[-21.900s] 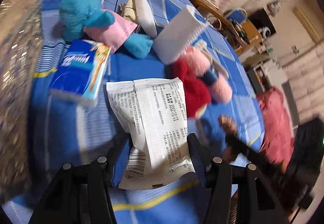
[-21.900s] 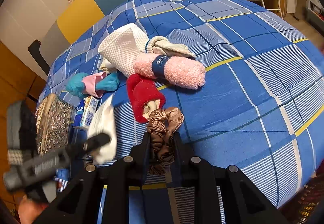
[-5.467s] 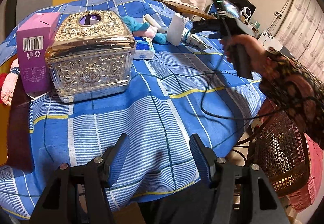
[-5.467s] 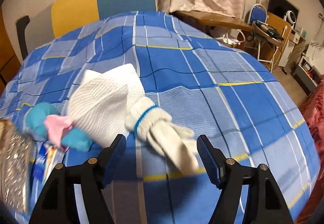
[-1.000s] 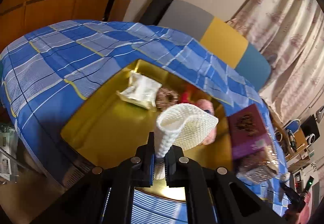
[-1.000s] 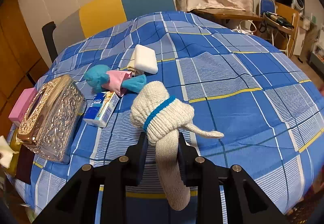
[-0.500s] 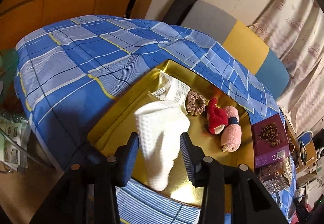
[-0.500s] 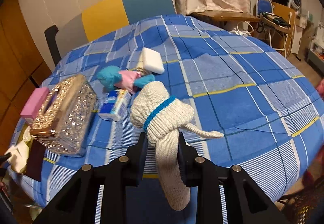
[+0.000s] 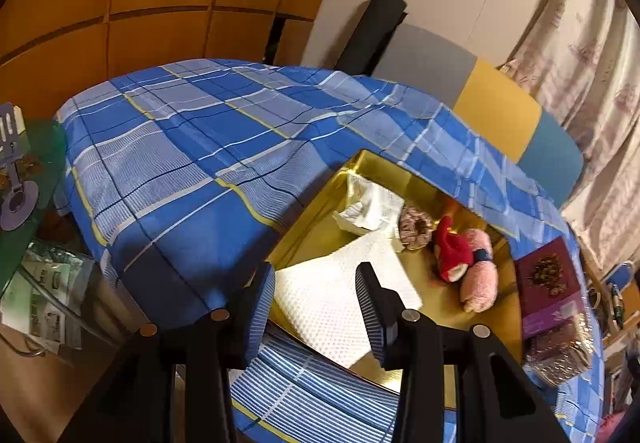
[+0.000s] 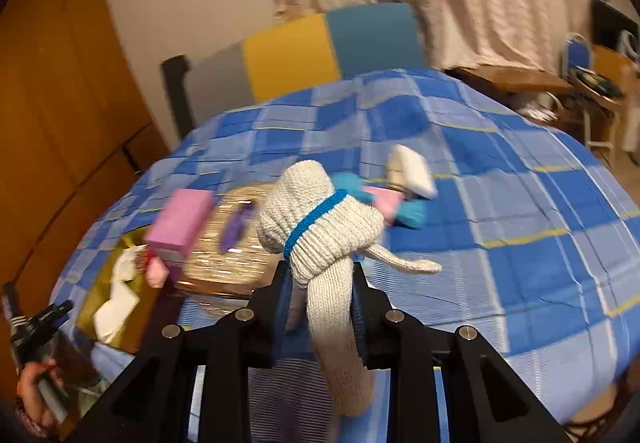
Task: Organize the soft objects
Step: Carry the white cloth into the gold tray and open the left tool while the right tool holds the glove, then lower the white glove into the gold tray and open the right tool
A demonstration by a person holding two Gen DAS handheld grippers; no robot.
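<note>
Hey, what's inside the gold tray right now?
In the gold tray: a white waffle cloth, a crumpled white packet, a brown scrunchie, a red plush and a pink towel roll. The cloth hides the tray floor under it.

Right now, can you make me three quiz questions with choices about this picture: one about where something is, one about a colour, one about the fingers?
1. Where does the white cloth lie?
A in the gold tray
B on the floor
C on the chair

2. What colour is the stripe on the knitted glove?
A red
B blue
C green

3. The left gripper is:
A shut on the cloth
B open
C out of view

Answers:
1 A, the cloth rests inside the tray.
2 B, a blue band rings the glove.
3 B, its fingers stand apart, clear of the cloth.
</note>
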